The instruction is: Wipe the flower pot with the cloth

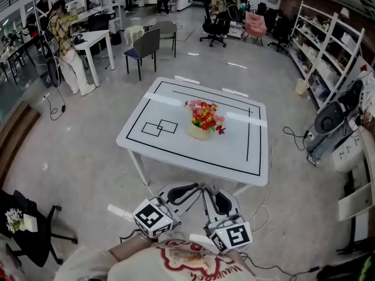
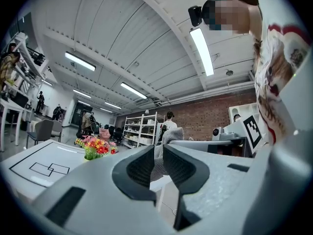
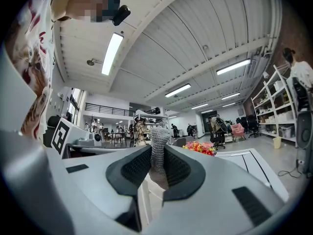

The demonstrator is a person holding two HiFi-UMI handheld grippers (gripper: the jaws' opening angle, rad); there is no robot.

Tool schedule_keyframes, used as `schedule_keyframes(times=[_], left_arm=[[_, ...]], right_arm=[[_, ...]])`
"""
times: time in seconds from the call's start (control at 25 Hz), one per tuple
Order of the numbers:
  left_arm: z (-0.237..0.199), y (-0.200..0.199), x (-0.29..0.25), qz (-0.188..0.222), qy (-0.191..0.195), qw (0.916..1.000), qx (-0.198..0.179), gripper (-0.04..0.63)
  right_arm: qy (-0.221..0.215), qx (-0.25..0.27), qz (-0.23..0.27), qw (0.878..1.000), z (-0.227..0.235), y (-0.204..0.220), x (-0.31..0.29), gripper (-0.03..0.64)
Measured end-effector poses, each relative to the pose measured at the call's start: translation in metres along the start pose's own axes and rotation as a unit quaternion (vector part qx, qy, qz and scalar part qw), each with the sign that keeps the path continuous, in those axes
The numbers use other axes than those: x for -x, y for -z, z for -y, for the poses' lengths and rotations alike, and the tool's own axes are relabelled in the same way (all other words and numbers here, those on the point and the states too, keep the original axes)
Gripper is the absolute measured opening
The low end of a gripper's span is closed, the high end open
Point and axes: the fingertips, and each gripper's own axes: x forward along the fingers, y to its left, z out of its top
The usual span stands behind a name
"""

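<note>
The flower pot [image 1: 200, 132], cream with red and yellow flowers [image 1: 204, 115], stands mid-table on the white table [image 1: 234, 151] marked with black lines. Both grippers hang side by side short of the table's near edge, close to my body. The left gripper [image 1: 186, 193] and the right gripper [image 1: 220, 202] are each shut on one end of a grey knitted cloth [image 1: 203, 196]. In the left gripper view the cloth [image 2: 172, 136] rises from the shut gripper [image 2: 157, 166], flowers [image 2: 96, 146] far left. In the right gripper view the cloth [image 3: 159, 148] stands up out of the gripper [image 3: 157, 168].
A black chair [image 1: 32, 230] stands at my left on the floor. A fan [image 1: 330, 120] and cables lie right of the table, with shelving [image 1: 328, 45] behind. A grey chair [image 1: 146, 44] and desks with people stand beyond the table.
</note>
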Motion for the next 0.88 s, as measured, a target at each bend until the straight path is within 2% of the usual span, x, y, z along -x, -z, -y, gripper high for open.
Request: schedule_keyframes(times=[0.2,0.44,0.88], left_arm=[[0.001,-0.005,0.001,-0.003,-0.004,0.9999,-0.011,0.061],[-0.014,0.006,0.002,-0.014,-0.015,0.9998,-0.004,0.061],[-0.053,0.004,-0.025,0.002,-0.011,0.9999,0.004,0.061]], right_arm=[[0.003,-0.007,0.010,1.000,0.004,-0.001,0.001,0.063],[-0.002,-0.015,0.006,1.000,0.008,0.007,-0.009,0.063],[-0.005,-0.004,-0.002,1.000,0.031,0.010,-0.048,0.063]])
